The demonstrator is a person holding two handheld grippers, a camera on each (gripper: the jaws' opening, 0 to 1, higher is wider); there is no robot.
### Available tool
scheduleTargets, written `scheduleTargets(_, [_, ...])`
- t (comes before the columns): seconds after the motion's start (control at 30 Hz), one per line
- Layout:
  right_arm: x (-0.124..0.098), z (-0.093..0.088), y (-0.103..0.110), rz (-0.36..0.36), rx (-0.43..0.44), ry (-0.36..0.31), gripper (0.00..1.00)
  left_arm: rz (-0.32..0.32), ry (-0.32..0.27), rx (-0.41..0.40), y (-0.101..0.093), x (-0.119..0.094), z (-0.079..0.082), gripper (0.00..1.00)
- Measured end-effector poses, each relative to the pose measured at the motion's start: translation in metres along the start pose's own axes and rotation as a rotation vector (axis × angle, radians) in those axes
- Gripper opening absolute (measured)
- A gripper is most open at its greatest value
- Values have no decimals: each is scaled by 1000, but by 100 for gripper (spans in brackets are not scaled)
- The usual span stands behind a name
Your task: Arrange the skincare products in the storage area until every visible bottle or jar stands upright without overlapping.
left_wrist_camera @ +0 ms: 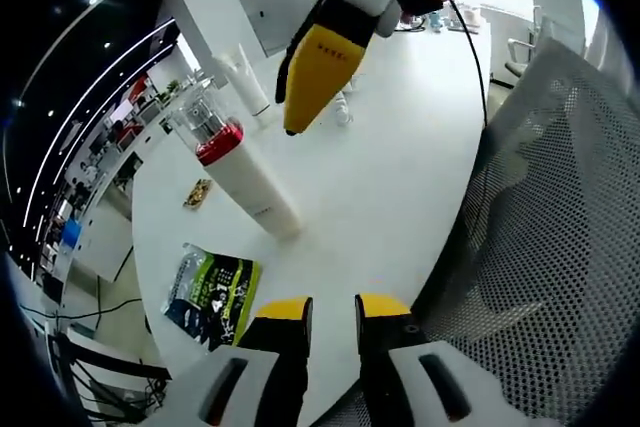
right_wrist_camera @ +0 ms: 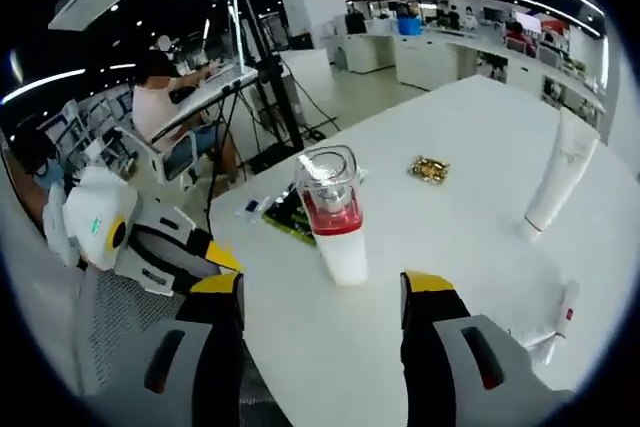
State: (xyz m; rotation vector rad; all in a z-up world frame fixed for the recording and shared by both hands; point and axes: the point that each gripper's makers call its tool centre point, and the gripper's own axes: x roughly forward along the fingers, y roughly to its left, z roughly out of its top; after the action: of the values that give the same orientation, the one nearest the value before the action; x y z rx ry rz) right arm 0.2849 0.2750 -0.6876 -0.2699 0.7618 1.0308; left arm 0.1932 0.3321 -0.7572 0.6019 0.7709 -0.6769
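A: Where's the pump bottle (right_wrist_camera: 335, 217)?
B: Upright on the tabletop (right_wrist_camera: 480, 237), near its edge, dead ahead of the right gripper (right_wrist_camera: 322, 297). Jaws wide, nothing in them, looks lined up to straddle it.
A: Left gripper (left_wrist_camera: 333, 309)?
B: Jaws nearly together, holding nothing, hanging over the edge by a mesh chair (left_wrist_camera: 560, 247).
A: Other products?
B: White tube (right_wrist_camera: 558, 175) standing on its cap toward the far edge; small tube (right_wrist_camera: 562, 319) lying flat, probably next. Green packet (left_wrist_camera: 213, 292) near the edge.

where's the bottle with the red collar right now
In the right gripper view the bottle with the red collar stands upright on the white table, ahead of the open right gripper, with the green packet just behind it.
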Motion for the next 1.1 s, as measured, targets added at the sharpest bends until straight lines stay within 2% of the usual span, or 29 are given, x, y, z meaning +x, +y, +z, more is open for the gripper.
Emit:
scheduleTargets(0.13, [17, 3, -2, 3, 18, 14, 54, 3, -11, 10, 1, -1, 2, 18])
scheduleTargets(0.33, [44, 4, -10, -2, 53, 29, 53, 3, -9, 4, 1, 0, 2, 18])
scheduleTargets(0.43, [52, 2, -11, -6, 40, 40, 51, 1, -5, 6, 0, 1, 1, 18])
scheduleTargets(0.63, [57, -4, -13, 15, 33, 46, 48, 2, -4, 5, 1, 1, 1, 18])
scheduleTargets(0.7, [58, -8, -14, 19, 56, 64, 47, 2, -5, 4, 1, 1, 1, 18])
scheduleTargets(0.9, [61, 0, -7, 59, 35, 22, 46, 2, -6, 4, 1, 0, 2, 18])
scheduleTargets(1.03, [65, 1, -10, 56, 3, 8, 39, 0, -4, 3, 0, 1, 1, 18])
scheduleTargets(1.1, [66, 3, -7, 80, 3, -5, 37, -1, -1, 4, 0, 0, 1, 18])
